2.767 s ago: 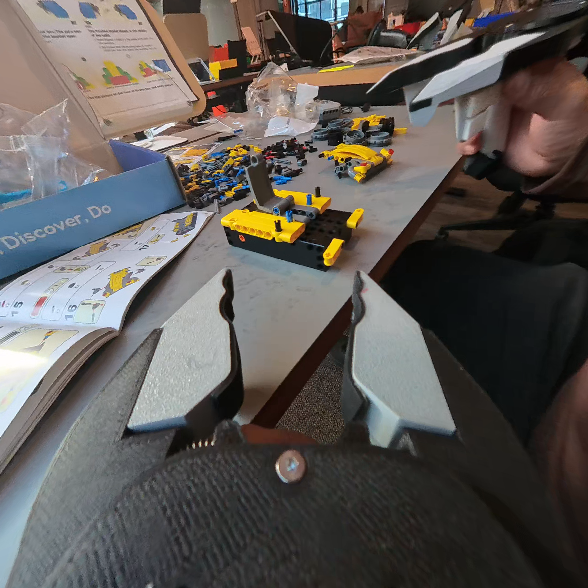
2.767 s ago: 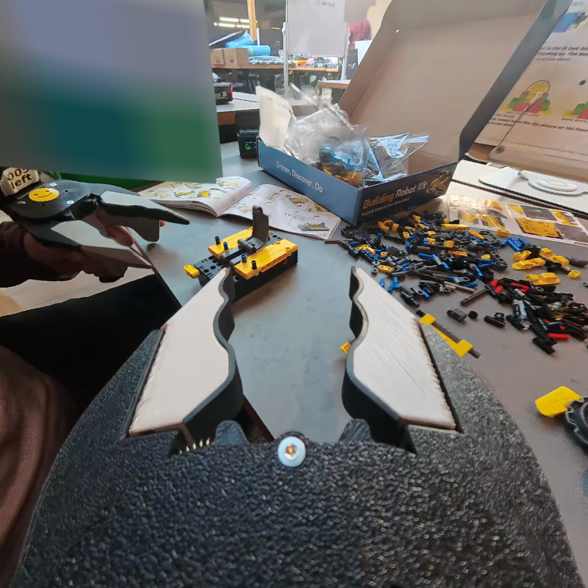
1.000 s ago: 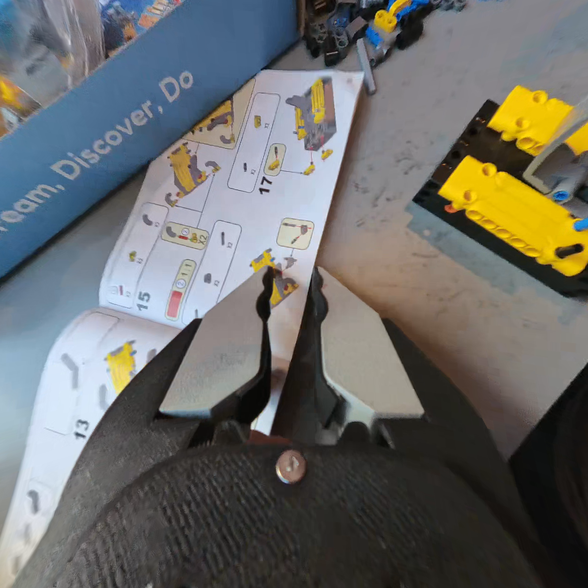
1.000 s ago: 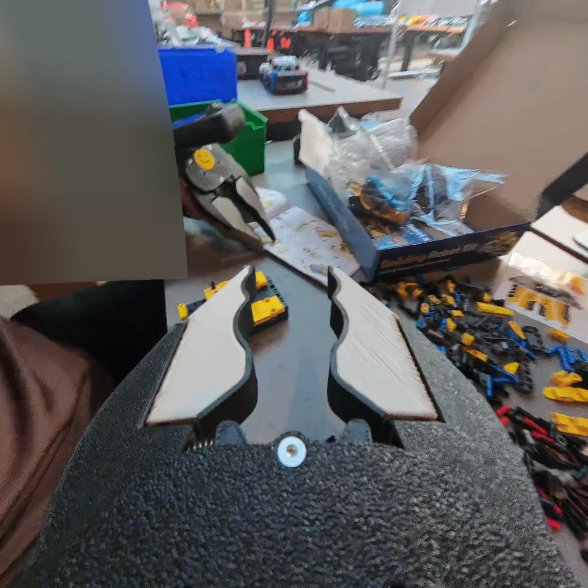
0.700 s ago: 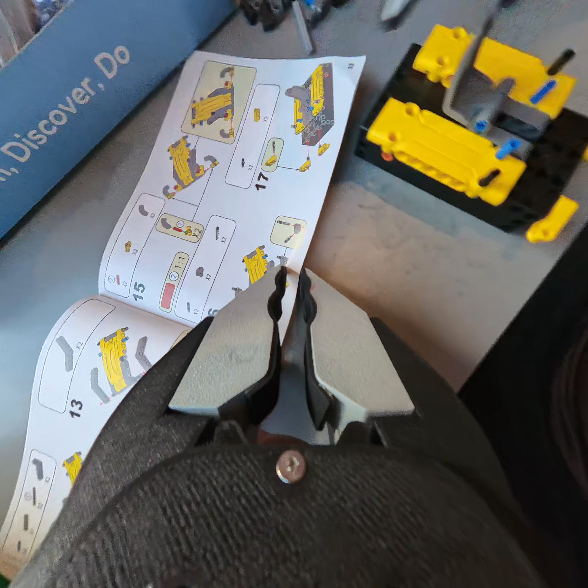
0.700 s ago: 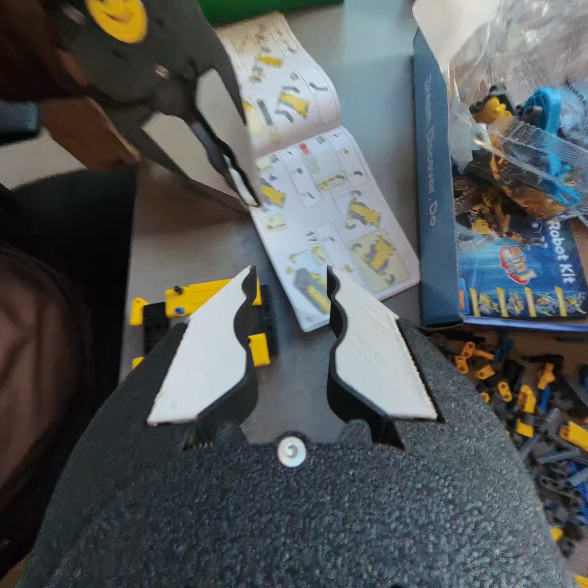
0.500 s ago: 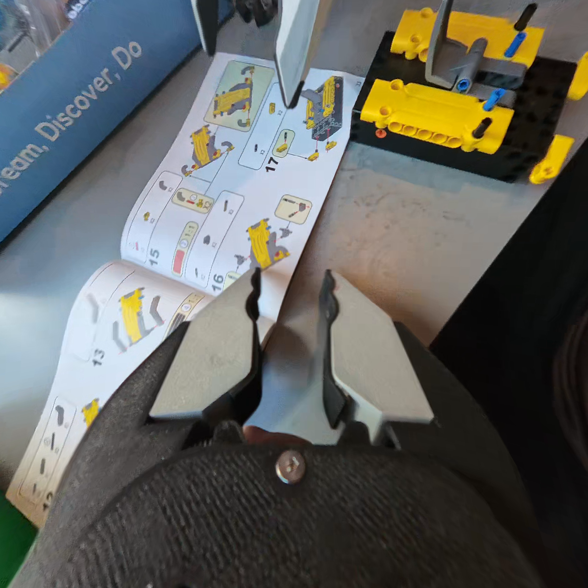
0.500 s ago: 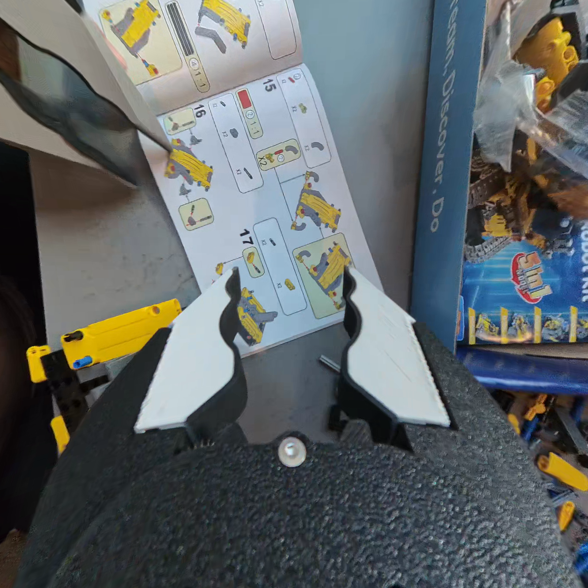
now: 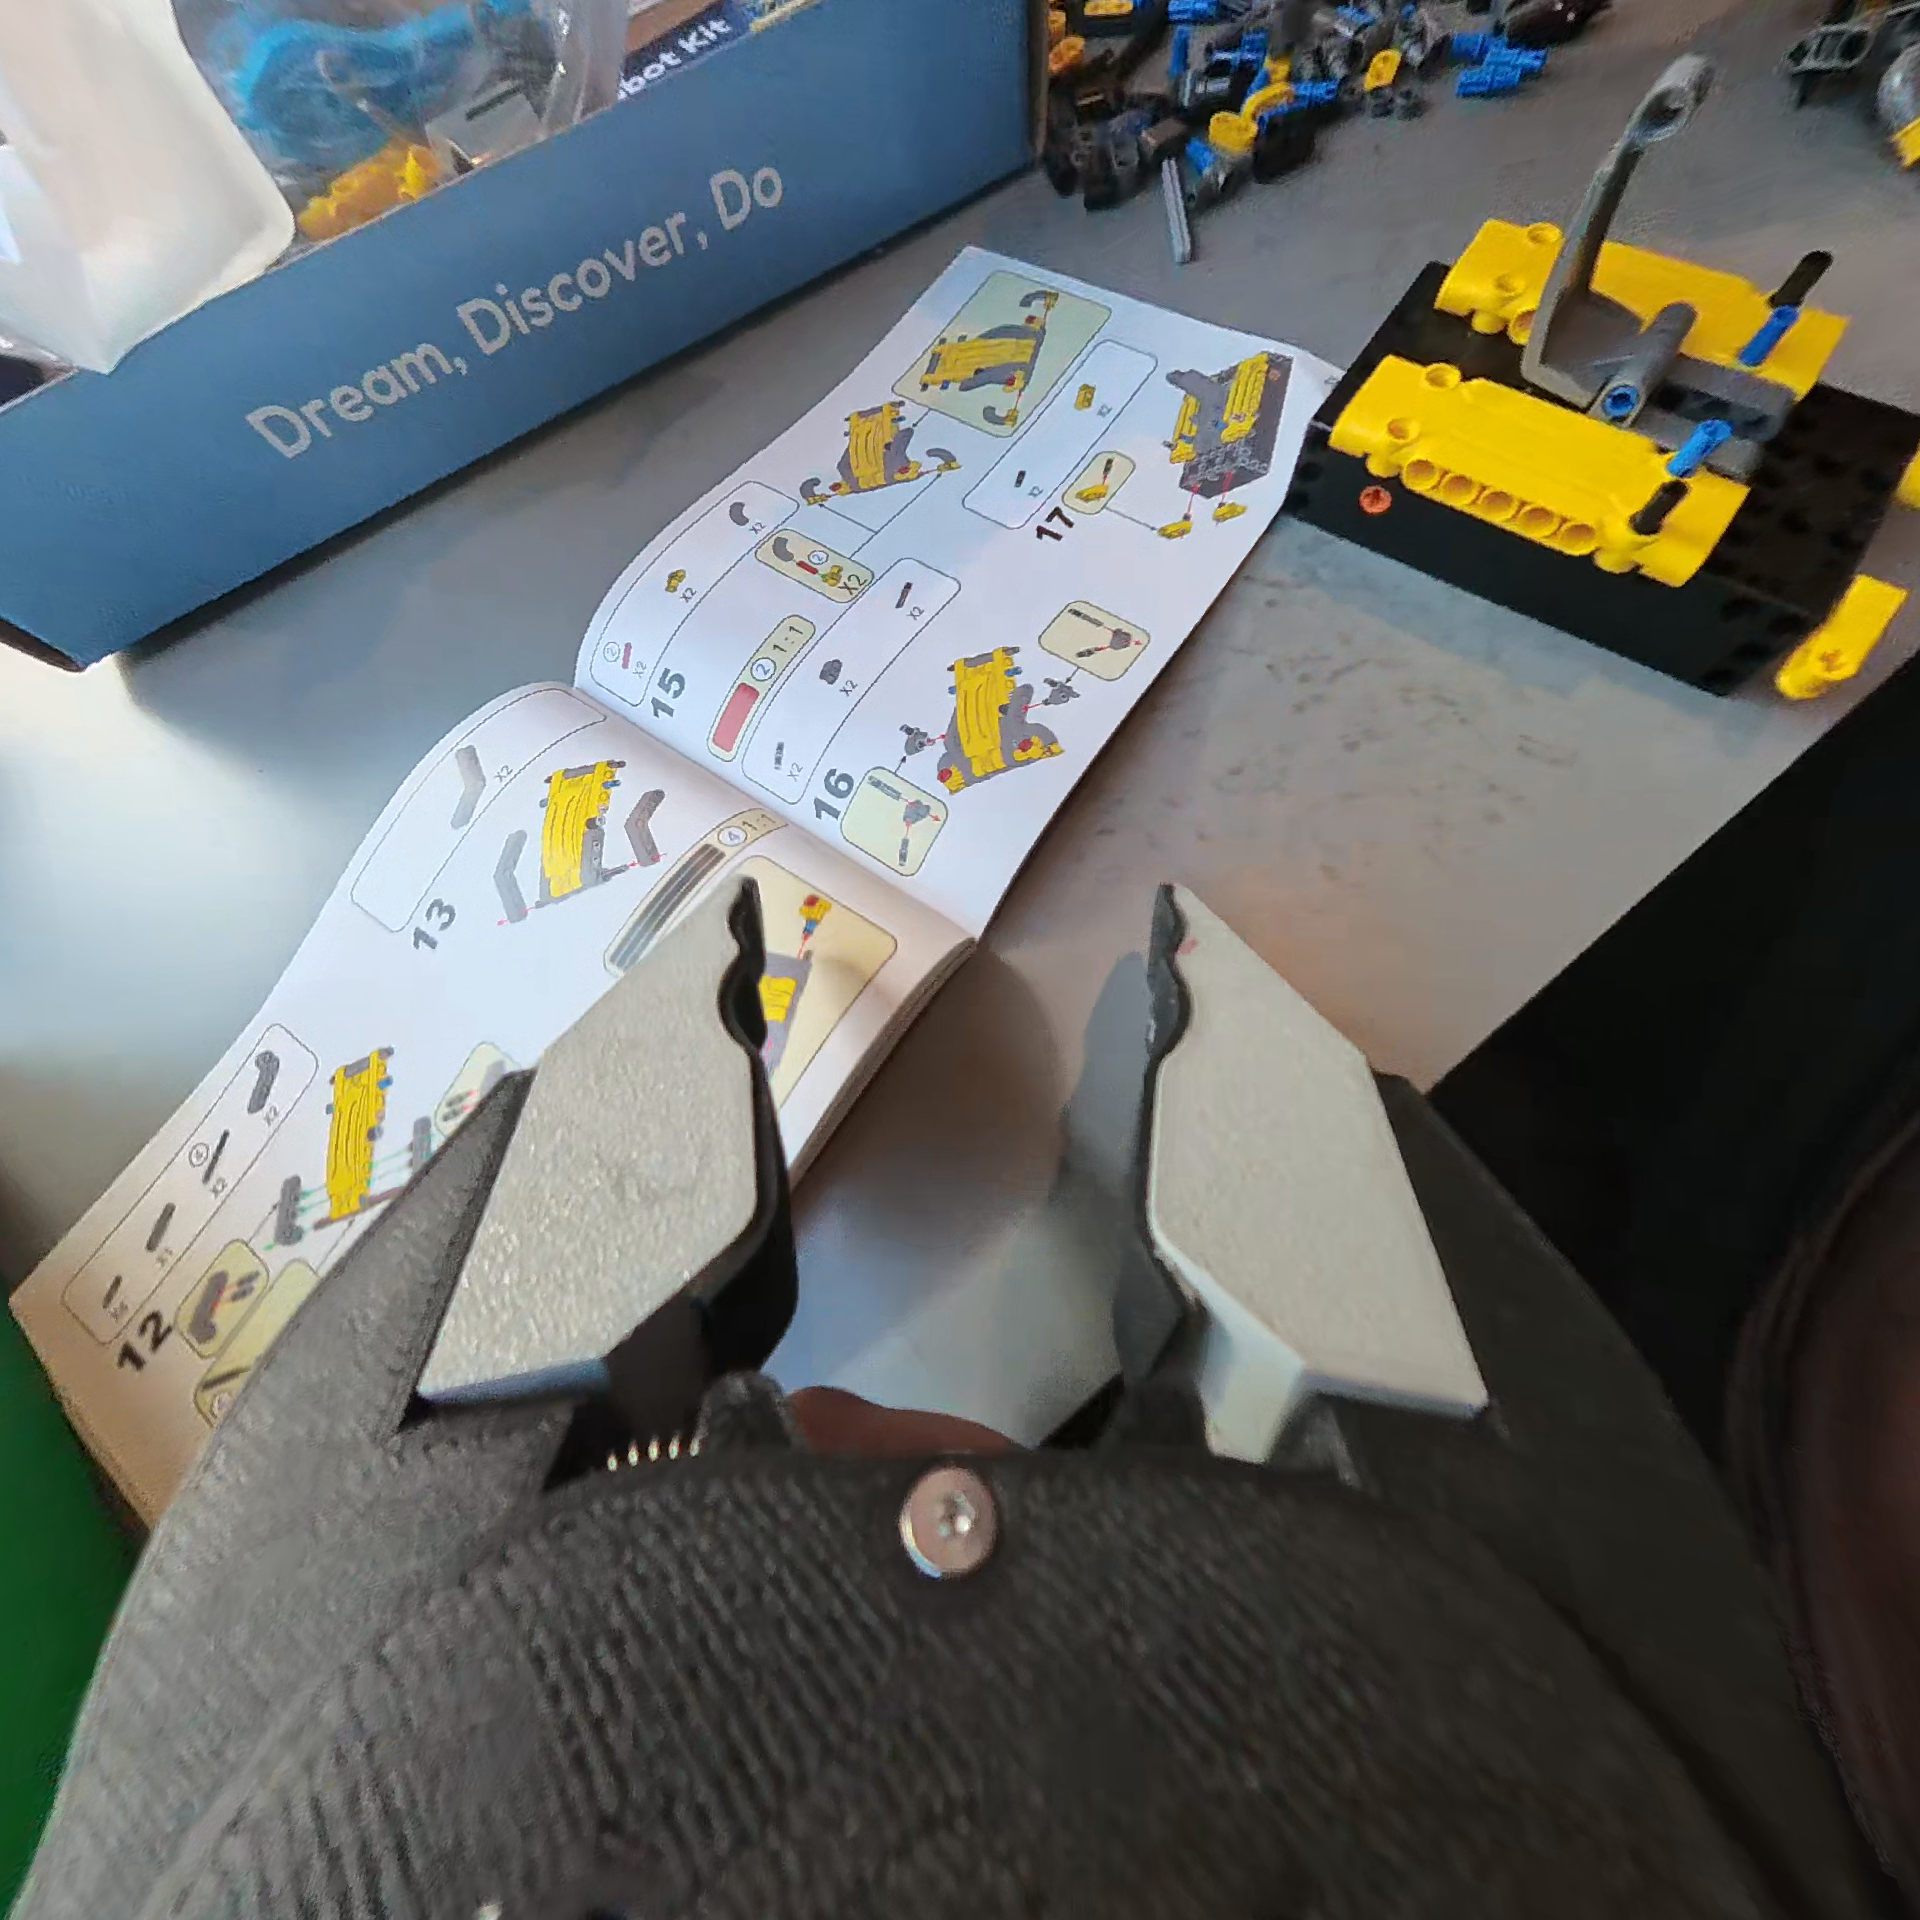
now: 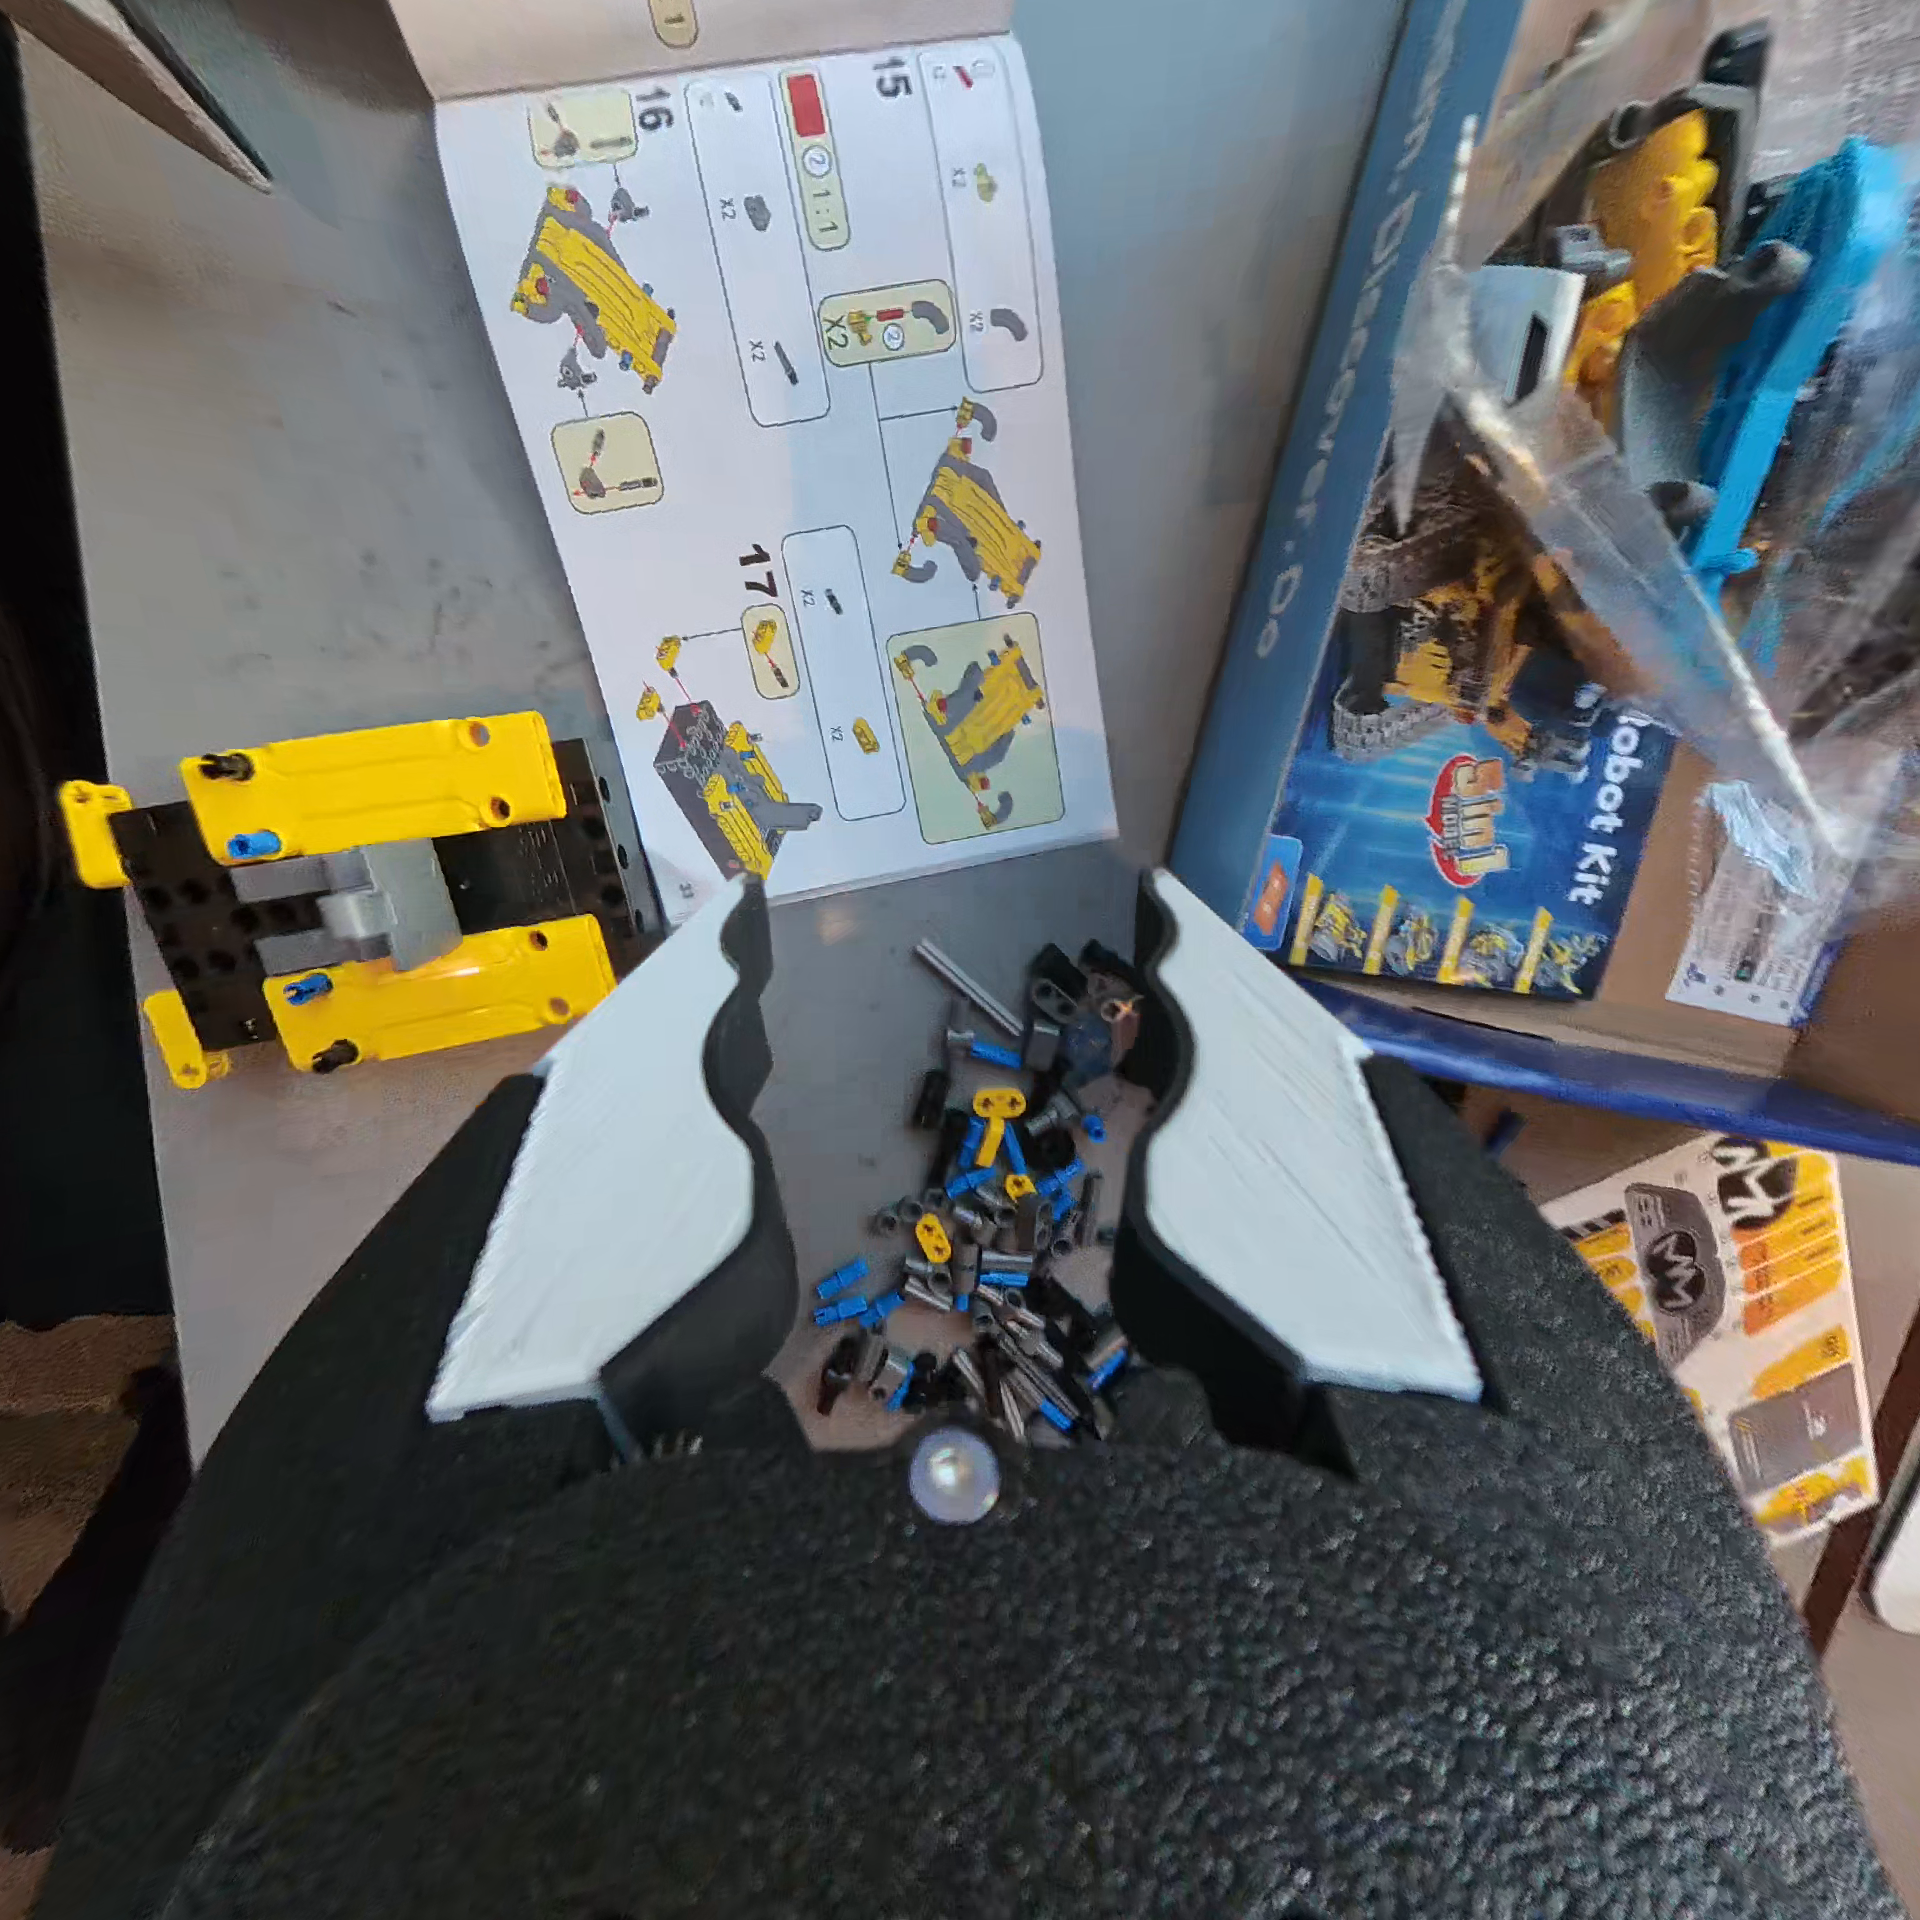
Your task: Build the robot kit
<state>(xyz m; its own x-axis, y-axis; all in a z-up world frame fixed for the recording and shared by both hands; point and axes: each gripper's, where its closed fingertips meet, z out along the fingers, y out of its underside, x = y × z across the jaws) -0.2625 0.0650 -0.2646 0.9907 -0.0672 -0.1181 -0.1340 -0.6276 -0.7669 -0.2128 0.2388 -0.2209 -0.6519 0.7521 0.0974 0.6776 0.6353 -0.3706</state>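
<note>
Over booklet (image 9: 831, 644) edge, left gripper (image 9: 951, 914) wide open, empty; right gripper (image 10: 940, 894) likewise above loose parts (image 10: 987, 1195).

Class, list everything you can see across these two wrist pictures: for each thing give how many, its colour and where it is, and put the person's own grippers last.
Instruction booklet: one, white pages with yellow diagrams, lying open on the table between the box and the model.
Box: one, blue, open, behind the booklet.
Clear plastic bags: several, holding yellow, blue and grey parts, inside the box.
Part-built model: one, black base with yellow beams and a grey lever, beside the booklet's corner.
Loose small parts: many, black, grey, blue and yellow, heaped on the table under the right gripper.
Printed sheet: one, yellow and grey, beyond the box's corner.
Table: one, grey.
Left gripper: open, over the booklet's near edge.
Right gripper: open, above the loose parts.
</note>
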